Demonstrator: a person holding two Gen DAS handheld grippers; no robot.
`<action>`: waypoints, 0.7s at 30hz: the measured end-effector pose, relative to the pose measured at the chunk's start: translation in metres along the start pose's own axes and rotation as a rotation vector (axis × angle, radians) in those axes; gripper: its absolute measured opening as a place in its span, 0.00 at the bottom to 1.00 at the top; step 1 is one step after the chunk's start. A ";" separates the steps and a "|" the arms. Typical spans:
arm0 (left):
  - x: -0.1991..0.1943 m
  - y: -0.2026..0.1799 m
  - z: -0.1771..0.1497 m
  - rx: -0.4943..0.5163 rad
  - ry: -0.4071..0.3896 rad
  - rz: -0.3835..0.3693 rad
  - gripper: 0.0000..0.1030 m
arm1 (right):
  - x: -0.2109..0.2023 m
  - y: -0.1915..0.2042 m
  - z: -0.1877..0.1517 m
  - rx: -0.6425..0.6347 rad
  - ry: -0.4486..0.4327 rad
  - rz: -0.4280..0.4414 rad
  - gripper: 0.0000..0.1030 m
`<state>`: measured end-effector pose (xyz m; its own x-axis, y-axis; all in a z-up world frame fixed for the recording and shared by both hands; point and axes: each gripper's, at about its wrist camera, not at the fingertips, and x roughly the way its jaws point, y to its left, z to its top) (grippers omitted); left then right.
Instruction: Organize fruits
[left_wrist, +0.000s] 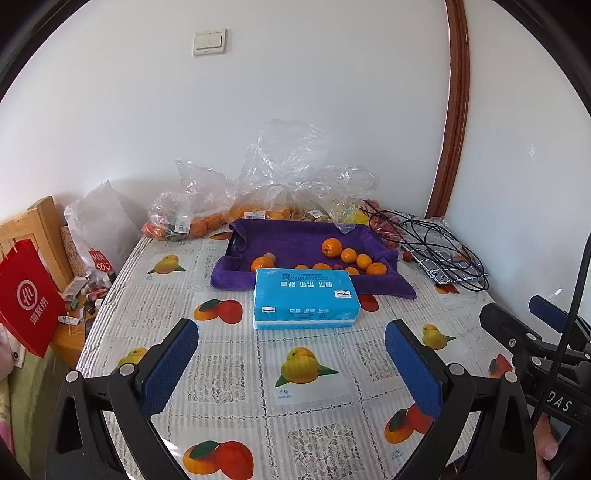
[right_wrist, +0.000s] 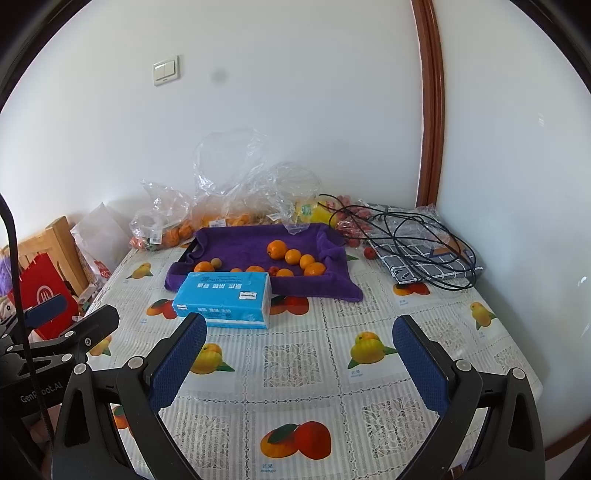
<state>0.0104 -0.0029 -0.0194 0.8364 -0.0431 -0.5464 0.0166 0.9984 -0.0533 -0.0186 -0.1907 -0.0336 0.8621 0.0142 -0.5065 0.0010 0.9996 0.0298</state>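
- While the left gripper (left_wrist: 291, 363) hangs spread and empty at lower centre of the left wrist view, several oranges (left_wrist: 354, 256) already lie on the purple towel-lined tray (left_wrist: 295, 236) mid-frame; more fruit waits in plastic bags (left_wrist: 207, 210) behind, so sorting looks partly done; a blue tissue pack (left_wrist: 304, 299) hides the tray's near edge.
- In the right wrist view, the right gripper (right_wrist: 299, 354) is likewise released, holding nothing; a small red fruit (right_wrist: 369, 252) sits outside the tray, right of centre; bag contents are hard to make out.
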 end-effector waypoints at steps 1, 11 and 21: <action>0.000 0.000 0.000 0.000 0.000 0.002 0.99 | 0.000 0.001 0.000 0.001 -0.001 0.001 0.97; 0.000 0.000 0.000 0.001 0.001 0.004 0.99 | 0.000 0.004 -0.001 0.001 -0.003 0.009 0.97; -0.001 0.001 0.000 0.004 0.001 0.000 0.99 | -0.002 0.005 -0.001 -0.001 -0.004 0.007 0.97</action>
<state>0.0096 -0.0017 -0.0193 0.8361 -0.0435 -0.5469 0.0192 0.9986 -0.0501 -0.0204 -0.1858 -0.0335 0.8643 0.0209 -0.5026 -0.0053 0.9995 0.0324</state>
